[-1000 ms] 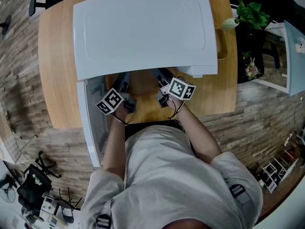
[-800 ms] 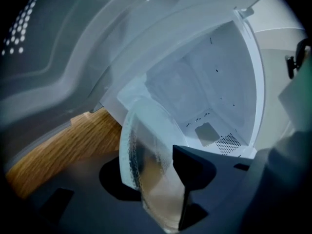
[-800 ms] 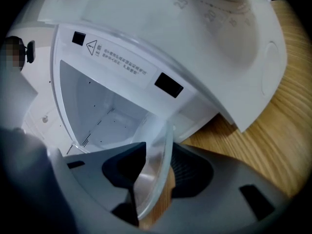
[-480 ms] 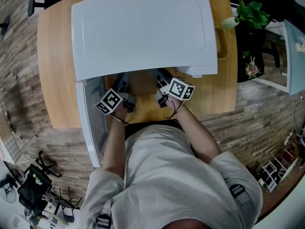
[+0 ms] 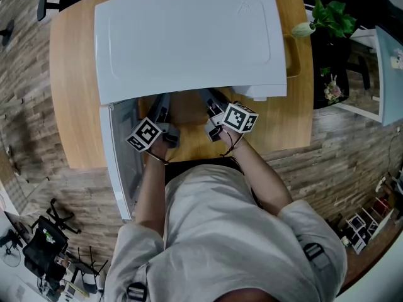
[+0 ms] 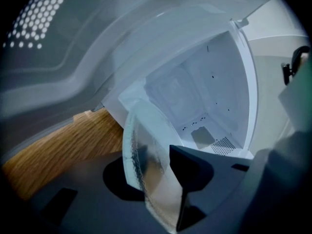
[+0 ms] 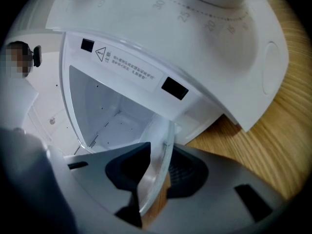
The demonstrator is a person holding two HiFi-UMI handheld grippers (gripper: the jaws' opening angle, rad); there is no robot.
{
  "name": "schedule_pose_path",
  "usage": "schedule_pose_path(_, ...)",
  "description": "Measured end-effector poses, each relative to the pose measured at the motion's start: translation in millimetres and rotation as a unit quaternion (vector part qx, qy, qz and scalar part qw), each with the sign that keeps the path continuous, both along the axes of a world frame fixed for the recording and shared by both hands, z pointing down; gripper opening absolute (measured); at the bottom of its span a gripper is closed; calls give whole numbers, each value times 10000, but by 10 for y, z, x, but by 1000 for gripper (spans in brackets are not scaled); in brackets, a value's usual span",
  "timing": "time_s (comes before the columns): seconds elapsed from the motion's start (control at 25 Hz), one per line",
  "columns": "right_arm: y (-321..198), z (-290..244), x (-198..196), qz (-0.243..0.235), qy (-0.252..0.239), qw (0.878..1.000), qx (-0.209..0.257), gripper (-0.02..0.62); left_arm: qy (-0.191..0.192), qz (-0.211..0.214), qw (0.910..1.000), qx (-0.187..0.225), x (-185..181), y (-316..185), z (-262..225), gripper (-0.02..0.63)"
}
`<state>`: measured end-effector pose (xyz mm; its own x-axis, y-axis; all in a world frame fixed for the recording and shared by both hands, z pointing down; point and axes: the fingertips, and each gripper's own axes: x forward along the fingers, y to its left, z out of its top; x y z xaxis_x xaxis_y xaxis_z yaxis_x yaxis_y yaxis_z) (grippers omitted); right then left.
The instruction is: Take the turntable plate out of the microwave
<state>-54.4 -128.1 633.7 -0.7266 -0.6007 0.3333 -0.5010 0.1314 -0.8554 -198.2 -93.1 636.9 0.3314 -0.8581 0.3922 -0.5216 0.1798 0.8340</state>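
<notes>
Head view looks down on the white microwave (image 5: 189,36) on a wooden table (image 5: 75,74). Its door (image 5: 119,162) is swung open at the left of the microwave's mouth, and both hands reach in under its front edge.

At the left of the mouth, the left gripper (image 6: 156,172) has just been closing. The rim of the glass turntable plate (image 6: 146,145) stands between its jaws, and the pads appear to pinch it. At the right of the mouth, the right gripper (image 7: 156,169) has likewise just been closing, and it seems to clamp the plate's opposite rim. The plate therefore sits at the front of the microwave's opening, spanning from one gripper to the other.

Doing this step well probably means keeping the two grips at one height and raising the plate just free of the floor of the cavity (image 6: 204,96). It should then be drawn straight out of the mouth, clear of the door. Glass is slick and the holds are narrow, so the pull should be slow and even.

The head view hides the plate and cavity beneath the microwave's top. The left gripper view shows the cavity's back wall, its vent holes and the dotted door window. Only the right gripper view shows the warning label (image 7: 129,65) above the mouth and the timer scale (image 7: 195,18) on the microwave's right.
</notes>
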Motion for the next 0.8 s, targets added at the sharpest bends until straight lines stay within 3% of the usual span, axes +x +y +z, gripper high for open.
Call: schedule_pose_path(0.8, 250, 16, 82, -216, -11, 9998, 35, 101, 24, -77, 10000, 53, 66, 334, -18, 132)
